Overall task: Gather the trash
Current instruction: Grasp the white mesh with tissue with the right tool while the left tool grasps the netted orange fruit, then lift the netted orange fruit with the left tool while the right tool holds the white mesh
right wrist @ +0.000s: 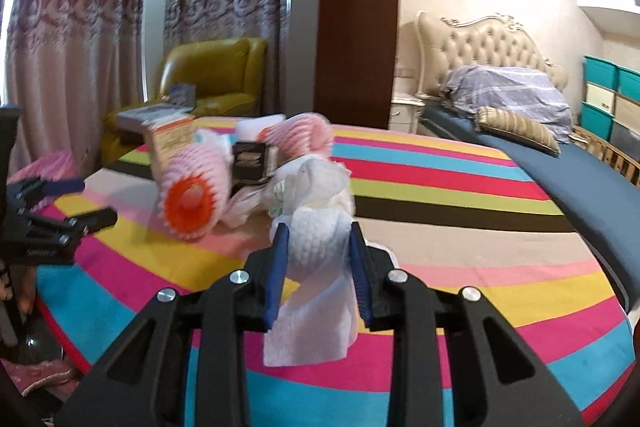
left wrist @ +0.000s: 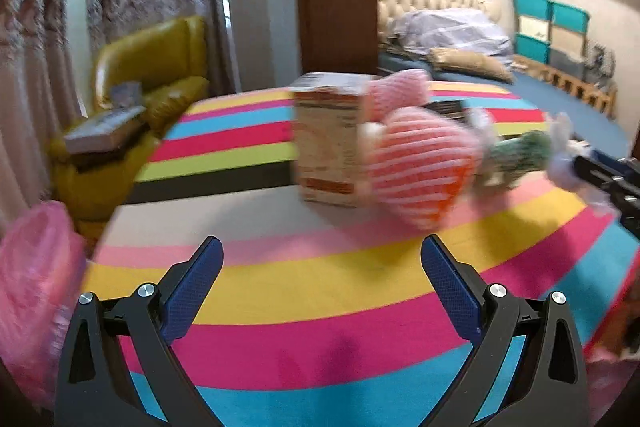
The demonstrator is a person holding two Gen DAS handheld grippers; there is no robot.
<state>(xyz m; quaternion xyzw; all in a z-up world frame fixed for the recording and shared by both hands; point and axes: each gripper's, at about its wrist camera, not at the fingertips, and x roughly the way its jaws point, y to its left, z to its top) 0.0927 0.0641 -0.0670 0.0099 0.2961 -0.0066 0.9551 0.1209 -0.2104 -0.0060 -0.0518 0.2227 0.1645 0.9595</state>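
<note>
Right claw (right wrist: 318, 247): clamped on a crumpled white paper tissue (right wrist: 316, 291), lifted a little above the round surface with the striped multicolour cloth (right wrist: 460, 183).
Left claw (left wrist: 322, 267): fingers wide apart, nothing between them, above the cloth.
Other trash: a pink foam net sleeve with an orange inside (right wrist: 192, 195), a beige and orange carton box (left wrist: 328, 143) and a small black box (right wrist: 252, 161) close together on the surface.
Left edge: a pink plastic bag (left wrist: 32, 291).

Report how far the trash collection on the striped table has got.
Done: nothing visibly binned. In hand: right tool shut on a white tissue; left tool open, empty. Left: carton, foam fruit nets, black packet.
</note>
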